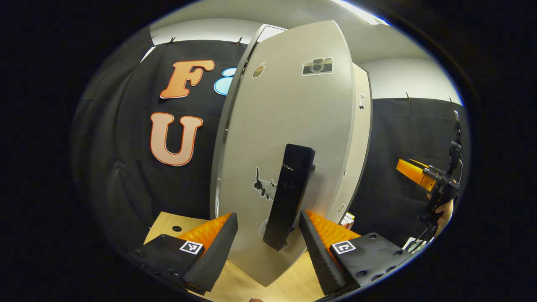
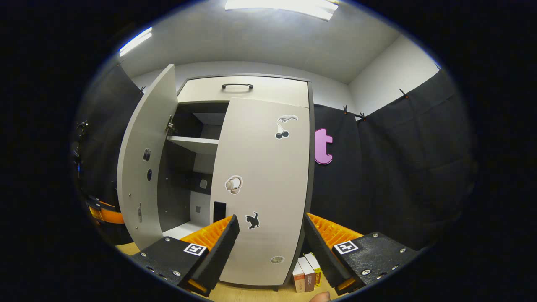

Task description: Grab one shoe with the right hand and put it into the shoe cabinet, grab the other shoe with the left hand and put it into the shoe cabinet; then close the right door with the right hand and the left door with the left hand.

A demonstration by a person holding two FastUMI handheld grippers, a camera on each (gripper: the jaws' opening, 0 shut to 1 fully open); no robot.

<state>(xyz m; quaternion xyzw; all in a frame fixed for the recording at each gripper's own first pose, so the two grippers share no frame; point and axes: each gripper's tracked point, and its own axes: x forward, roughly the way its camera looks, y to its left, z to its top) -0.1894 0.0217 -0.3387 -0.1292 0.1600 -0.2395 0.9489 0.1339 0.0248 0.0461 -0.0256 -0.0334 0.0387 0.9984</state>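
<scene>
L door [image 1: 289, 138]: standing ajar off shoe cabinet [image 2: 245, 86], black handle [image 1: 290, 195] facing cam.
L gripper [image 1: 268, 239]: fingers spread, straddling handle, not pinching.
R door [image 2: 262, 184]: lying shut vs cabinet.
R gripper [image 2: 270, 239]: spread, hovering before R door.
Books [image 2: 307, 276]: standing at cabinet's foot.
Shoes: can't tell.

Both views facing shoe cabinet [image 2: 251, 176], close.
</scene>
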